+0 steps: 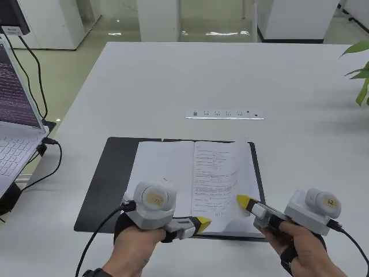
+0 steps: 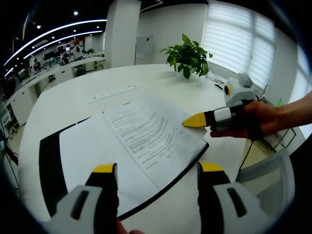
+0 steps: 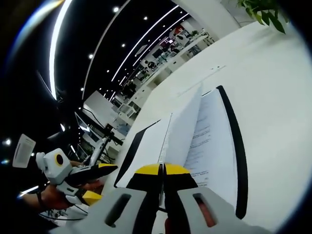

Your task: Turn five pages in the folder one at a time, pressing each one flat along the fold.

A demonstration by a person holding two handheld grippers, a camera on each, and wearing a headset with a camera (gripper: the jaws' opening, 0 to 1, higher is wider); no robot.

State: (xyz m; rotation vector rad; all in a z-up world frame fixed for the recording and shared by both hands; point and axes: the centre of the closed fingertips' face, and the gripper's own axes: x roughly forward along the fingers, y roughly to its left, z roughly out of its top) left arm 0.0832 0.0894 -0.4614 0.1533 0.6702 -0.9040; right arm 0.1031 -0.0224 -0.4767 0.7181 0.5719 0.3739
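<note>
A black folder [image 1: 106, 179] lies open on the white table, with printed pages inside. My right gripper [image 1: 244, 202] is shut on the lower right edge of a printed page [image 1: 222, 173] and holds it lifted off the right-hand stack. In the right gripper view, the page [image 3: 187, 122] rises edge-on from the closed jaws of the gripper [image 3: 162, 169] above the folder [image 3: 234, 141]. My left gripper [image 1: 202, 224] hovers open at the folder's near edge, below the fold. In its own view, the left gripper [image 2: 157, 168] frames the folder [image 2: 48, 161], the page [image 2: 151, 131] and the right gripper [image 2: 195, 120].
An open laptop [image 1: 14, 127] with cables [image 1: 52, 167] sits at the table's left edge. A row of power sockets [image 1: 225, 114] is set into the table beyond the folder. A potted plant [image 2: 187, 56] stands at the far right.
</note>
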